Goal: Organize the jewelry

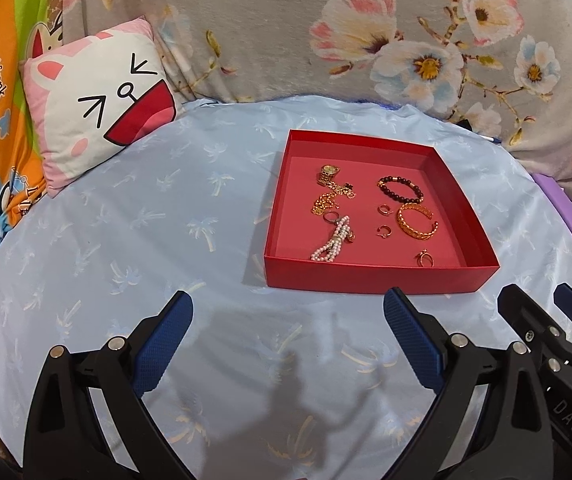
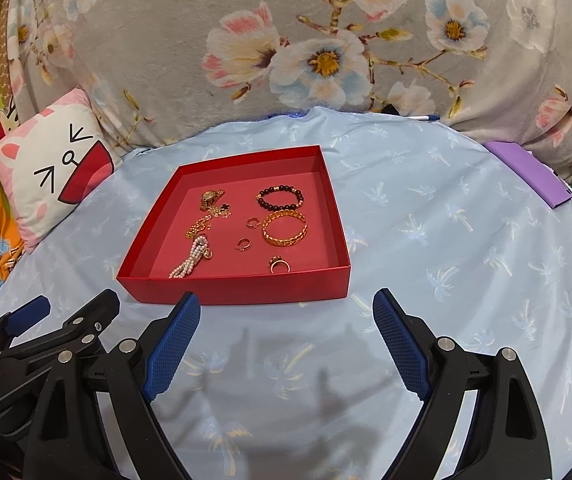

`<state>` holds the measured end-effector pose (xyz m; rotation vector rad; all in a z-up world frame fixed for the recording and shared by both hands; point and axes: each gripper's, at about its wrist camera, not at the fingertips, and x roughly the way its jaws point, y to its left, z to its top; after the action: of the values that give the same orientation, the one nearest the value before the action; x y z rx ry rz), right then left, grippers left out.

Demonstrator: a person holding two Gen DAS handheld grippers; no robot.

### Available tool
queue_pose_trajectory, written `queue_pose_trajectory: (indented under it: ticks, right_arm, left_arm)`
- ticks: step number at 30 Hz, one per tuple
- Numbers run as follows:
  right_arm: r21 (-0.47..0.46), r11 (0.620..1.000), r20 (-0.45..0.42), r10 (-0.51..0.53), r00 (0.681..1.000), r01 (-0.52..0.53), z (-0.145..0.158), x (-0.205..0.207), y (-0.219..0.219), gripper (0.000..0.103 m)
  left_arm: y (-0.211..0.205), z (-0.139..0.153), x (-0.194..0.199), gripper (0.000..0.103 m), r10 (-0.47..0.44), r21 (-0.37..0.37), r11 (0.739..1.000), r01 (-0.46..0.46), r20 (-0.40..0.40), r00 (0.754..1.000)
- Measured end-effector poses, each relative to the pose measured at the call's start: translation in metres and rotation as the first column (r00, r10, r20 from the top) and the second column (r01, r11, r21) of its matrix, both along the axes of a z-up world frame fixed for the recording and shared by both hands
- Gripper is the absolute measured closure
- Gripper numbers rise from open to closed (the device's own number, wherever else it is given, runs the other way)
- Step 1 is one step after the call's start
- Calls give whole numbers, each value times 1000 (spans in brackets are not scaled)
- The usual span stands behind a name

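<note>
Red tray (image 2: 242, 290) holds gold bangle (image 2: 284, 229), bead bracelet (image 2: 280, 197), watch (image 2: 210, 197), rings; both grippers' fingers wide, empty.

Illumination bright and even. Gripper shadows fall on the blue sheet (image 1: 126, 208) at lower centre. Focus sharp; strong fisheye curvature, dark vignette at corners.

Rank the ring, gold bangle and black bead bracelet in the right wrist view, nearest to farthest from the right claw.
1. Ring: near the tray's front wall, closest to the right claw.
2. Gold bangle: mid-tray, right side.
3. Black bead bracelet: farthest, toward the back, right side.
</note>
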<state>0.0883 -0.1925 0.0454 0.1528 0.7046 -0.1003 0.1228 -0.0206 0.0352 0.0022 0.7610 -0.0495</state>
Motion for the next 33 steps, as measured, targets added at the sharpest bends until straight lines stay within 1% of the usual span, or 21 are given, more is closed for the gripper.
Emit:
queue_pose_trajectory:
  ticks: [17, 33]
  right_arm:
    - [10, 1000, 8, 1, 1000, -1, 0, -3, -2, 17]
    - [15, 1000, 5, -5, 1000, 5, -2, -2, -4, 17]
  left_arm:
    - [-4, 5, -2, 9, 3, 12, 1000, -3, 8, 1000]
    - [-4, 5, 3, 9, 10, 15, 1000, -9, -2, 1000]
